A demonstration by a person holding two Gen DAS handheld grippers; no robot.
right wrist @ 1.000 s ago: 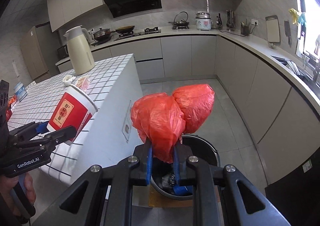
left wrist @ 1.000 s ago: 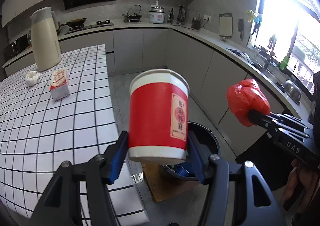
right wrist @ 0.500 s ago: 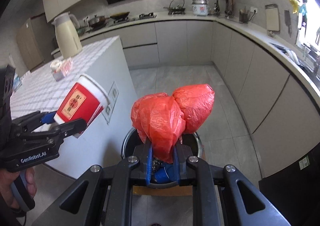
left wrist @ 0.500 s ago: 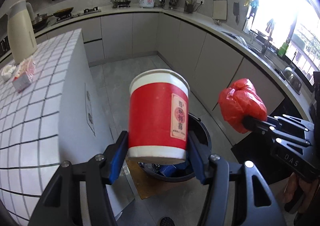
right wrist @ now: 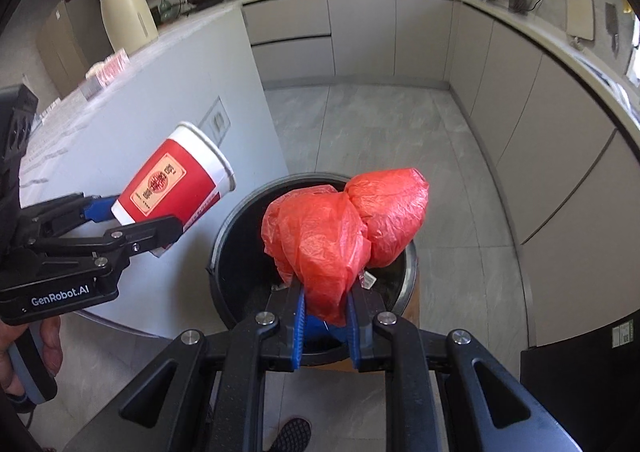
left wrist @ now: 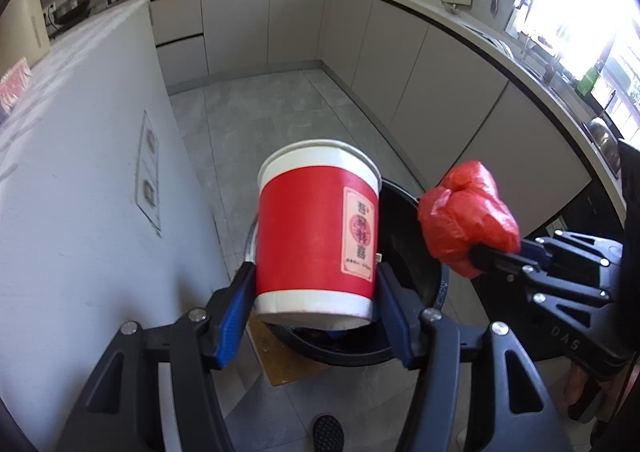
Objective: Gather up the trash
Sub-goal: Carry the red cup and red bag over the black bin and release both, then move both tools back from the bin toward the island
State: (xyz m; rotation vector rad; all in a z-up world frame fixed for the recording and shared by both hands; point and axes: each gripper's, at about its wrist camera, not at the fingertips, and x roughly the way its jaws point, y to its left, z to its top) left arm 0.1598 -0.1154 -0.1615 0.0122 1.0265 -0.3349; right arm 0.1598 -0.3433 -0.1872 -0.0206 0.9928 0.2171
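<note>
- The left tool is clenched on the red paper cup, blue pads pressing its lower sides. The cup sits centre frame in the left wrist view and now overlaps the rim of the black trash bin behind and below it.
- A second ago the tiled surface filled the left half of that view, with the cup in front of it. Now only the surface's white side panel shows at left, and the bin has grown larger beneath the cup (so the cup has been carried off the surface towards the bin).
- In the right wrist view the cup appears at middle left, tilted with its mouth towards the bin, just outside the rim.
- The right tool grips the crumpled red plastic bag by its lower end. The bag sits centre frame, directly over the bin opening, closer to it than a second ago.
- Other rubbish, something blue included, already lies inside the bin.
- My judgement: both items are almost at the drop point. The bag looks ready to be let go, while the cup probably needs a little more travel over the rim first.
</note>
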